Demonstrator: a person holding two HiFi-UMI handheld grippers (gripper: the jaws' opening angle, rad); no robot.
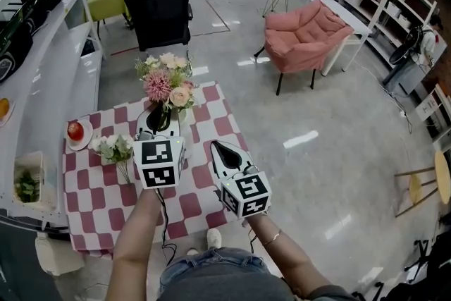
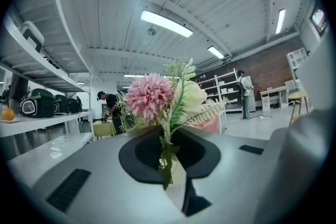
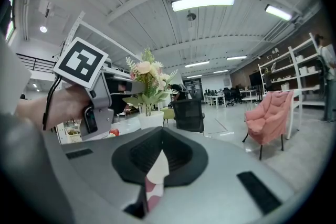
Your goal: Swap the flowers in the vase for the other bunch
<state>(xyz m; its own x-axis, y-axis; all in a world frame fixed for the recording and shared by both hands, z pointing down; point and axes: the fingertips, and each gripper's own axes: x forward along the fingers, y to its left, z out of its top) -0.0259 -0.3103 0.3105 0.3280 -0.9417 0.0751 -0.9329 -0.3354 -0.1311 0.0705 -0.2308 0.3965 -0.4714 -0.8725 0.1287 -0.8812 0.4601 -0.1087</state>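
Note:
My left gripper [image 1: 156,118] is shut on the green stems [image 2: 167,157] of a pink and cream flower bunch [image 1: 168,80], whose big pink bloom [image 2: 149,97] stands just beyond the jaws. In the right gripper view the bunch [image 3: 148,77] rises over a white vase [image 3: 150,120], with the left gripper [image 3: 118,86] at its stems; I cannot tell whether the stems are clear of the vase. The other bunch [image 1: 114,147], white and green, lies on the checked table [image 1: 204,202] left of my left hand. My right gripper [image 1: 224,150] hovers to the right, shut and holding nothing.
A red apple [image 1: 75,130] sits on a small plate at the table's left edge. A white counter [image 1: 49,88] runs along the left. A black chair [image 1: 163,16] stands behind the table and a pink armchair [image 1: 306,35] farther right on the floor.

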